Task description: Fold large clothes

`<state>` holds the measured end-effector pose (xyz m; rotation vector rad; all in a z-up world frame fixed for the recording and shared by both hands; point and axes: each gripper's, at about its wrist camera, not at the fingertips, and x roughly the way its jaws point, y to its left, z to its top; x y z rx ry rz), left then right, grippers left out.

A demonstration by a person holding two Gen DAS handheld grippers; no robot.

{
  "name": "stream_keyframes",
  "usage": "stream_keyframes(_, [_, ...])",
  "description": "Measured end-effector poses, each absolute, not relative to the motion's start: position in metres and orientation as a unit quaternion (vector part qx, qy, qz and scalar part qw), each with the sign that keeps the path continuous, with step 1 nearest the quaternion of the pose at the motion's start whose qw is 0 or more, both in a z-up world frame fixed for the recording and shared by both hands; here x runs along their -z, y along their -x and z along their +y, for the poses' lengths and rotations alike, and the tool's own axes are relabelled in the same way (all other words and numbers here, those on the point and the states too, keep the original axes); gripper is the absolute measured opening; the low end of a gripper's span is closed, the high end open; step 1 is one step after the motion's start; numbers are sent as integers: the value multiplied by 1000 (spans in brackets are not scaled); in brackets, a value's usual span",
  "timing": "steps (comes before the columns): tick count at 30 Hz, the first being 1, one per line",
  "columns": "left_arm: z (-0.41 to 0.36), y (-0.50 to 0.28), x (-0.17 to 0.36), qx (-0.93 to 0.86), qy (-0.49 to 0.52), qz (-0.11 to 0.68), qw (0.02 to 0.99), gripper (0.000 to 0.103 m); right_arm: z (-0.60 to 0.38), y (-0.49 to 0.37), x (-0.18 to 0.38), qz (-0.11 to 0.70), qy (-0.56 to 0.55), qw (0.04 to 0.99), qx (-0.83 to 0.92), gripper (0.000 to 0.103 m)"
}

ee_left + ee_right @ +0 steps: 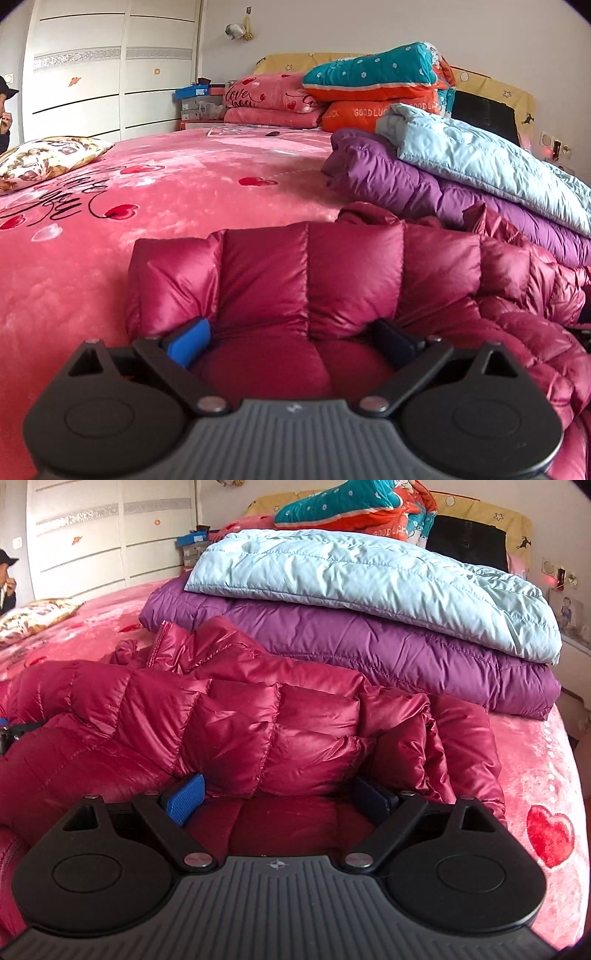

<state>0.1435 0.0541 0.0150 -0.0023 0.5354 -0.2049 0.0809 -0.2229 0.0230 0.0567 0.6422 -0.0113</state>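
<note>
A shiny dark red down jacket [306, 273] lies on the pink bed, also seen in the right wrist view [236, 723]. My left gripper [295, 341] has its jaws wide apart, with the jacket's puffy left edge bulging between the blue pads [190, 341]. My right gripper [277, 797] is also wide apart, with the jacket's right part between its fingers [184, 797]. Whether either pad presses the fabric is not clear. The left gripper shows at the left edge of the right wrist view [5, 733].
A folded purple jacket [369, 657] with a light blue jacket [369, 583] on top lies just behind the red one. Folded quilts [373, 85] and pink pillows [269, 99] sit at the headboard. A floral cushion [48, 157] lies left. A person [5, 110] sits at far left.
</note>
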Motion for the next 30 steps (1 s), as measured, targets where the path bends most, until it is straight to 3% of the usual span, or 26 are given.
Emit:
stream_keyframes(5, [51,-141,-14,96,-11,259,961,97,-237,-66,-46,279,-71,958,9,103])
stream_keyframes(9, [51,-140,-13,96,-12,257,961,97,-234,-57,-54,254,-34,966,38,103])
stream_keyframes(19, [55,-140,-11,101,-4,255,962,99,-243,-74,-23,306,-2,950,63,103])
stream_keyframes(30, [50,-136,-20,89,-20,253,963,100,-247,-57,-28,284,-29,956,58,103])
